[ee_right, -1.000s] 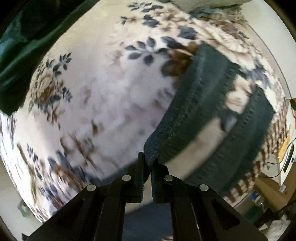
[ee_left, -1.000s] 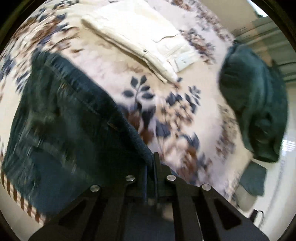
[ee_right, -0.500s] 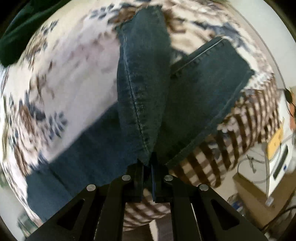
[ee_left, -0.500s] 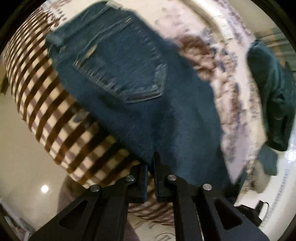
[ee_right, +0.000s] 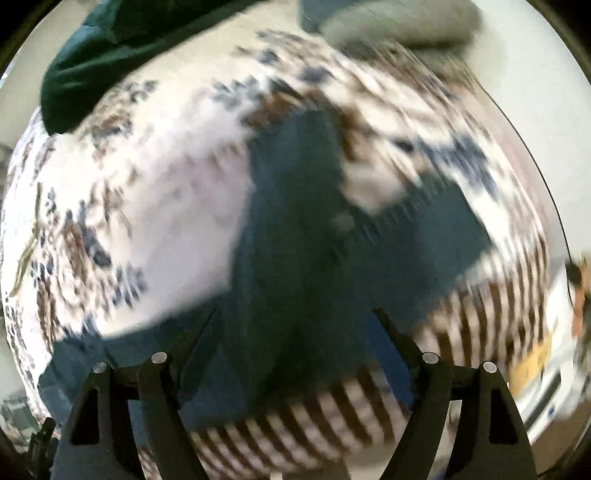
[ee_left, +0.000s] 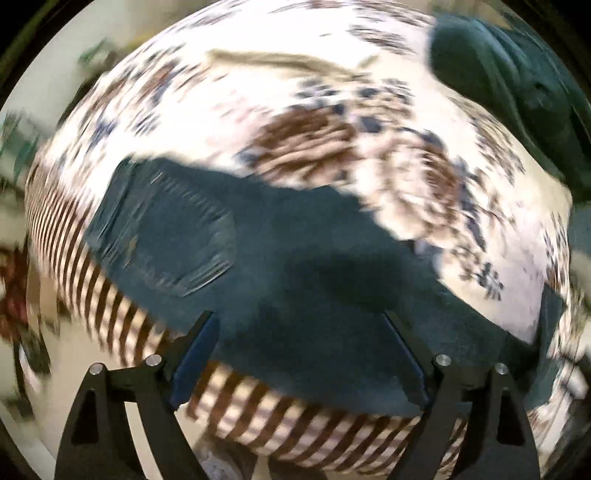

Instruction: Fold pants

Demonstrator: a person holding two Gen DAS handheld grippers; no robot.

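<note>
Dark blue jeans (ee_left: 295, 266) lie flat on a floral bedspread (ee_left: 229, 122), back pocket up at the left, near the striped front edge. My left gripper (ee_left: 299, 321) is open and empty just above the jeans' near edge. In the right wrist view the jeans (ee_right: 295, 240) lie with two legs spread toward the far right. My right gripper (ee_right: 295, 317) is open and empty above them. Both views are blurred by motion.
Folded cream pants (ee_left: 280, 61) lie at the far side of the bed. A dark green garment (ee_left: 517, 85) is heaped at the right, also seen in the right wrist view (ee_right: 122, 48). A grey pillow (ee_right: 399, 22) lies far. The striped bed edge (ee_left: 295, 398) is close.
Both grippers were shut on the jeans while pulling them toward the bed's front edge. Now both have opened and let go, and the jeans lie flat.
</note>
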